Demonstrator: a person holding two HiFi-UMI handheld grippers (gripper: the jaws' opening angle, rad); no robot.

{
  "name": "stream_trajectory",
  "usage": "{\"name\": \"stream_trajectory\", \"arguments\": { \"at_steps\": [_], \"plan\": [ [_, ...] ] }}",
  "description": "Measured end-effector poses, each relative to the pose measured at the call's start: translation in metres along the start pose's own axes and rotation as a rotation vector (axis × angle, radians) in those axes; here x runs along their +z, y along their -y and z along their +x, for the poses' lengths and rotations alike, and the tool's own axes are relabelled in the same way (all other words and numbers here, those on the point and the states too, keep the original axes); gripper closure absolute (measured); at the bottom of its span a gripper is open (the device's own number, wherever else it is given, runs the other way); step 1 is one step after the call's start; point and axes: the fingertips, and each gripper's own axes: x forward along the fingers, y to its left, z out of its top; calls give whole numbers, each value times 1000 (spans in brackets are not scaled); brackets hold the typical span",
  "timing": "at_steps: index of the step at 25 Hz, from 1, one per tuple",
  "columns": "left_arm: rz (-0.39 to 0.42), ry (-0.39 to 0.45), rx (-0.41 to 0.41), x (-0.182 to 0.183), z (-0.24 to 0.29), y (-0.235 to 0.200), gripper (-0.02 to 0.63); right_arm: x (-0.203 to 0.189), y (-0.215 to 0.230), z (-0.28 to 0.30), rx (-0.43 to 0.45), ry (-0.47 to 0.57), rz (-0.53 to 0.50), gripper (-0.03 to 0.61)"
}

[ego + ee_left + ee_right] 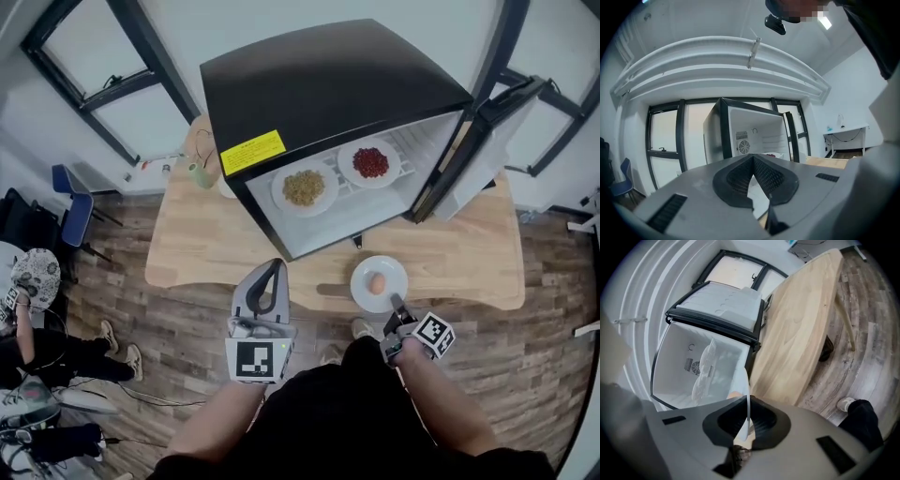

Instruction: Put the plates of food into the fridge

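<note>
While the right tool clamps the rim of the egg plate, the left tool hangs closed, empty. And the fridge stands open.

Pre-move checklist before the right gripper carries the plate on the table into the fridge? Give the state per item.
1. Right gripper clamped on the white plate: ok, jaws shut on its near rim.
2. Food centred: ok, the egg-like piece sits mid-plate.
3. Fridge door open: ok, swung wide at the head view's right.
4. Room on the shelf for a third plate: cannot tell; the plate of yellow food and the plate of red food already take up much of it.
5. Left gripper out of the path: ok, shut, empty, left of the plate.
</note>
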Motion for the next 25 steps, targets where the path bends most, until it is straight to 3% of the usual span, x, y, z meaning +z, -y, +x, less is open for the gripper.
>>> {"name": "stream_trajectory", "arguments": {
  "at_steps": [12, 17, 22, 25],
  "plan": [
    [-6, 38, 116, 25, 3, -22, 609, 32, -68, 37, 78, -99, -105, 546],
    [-28, 34, 197, 24, 6, -35, 609, 39, -87, 64, 104, -163, -134, 546],
    [-27, 4, 261, 20, 8, -46, 609, 44, -109, 87, 134, -229, -249, 546],
    [-24, -11, 298, 17, 9, -53, 609, 44, -115, 104, 146, -254, -235, 546]
  ]
}}
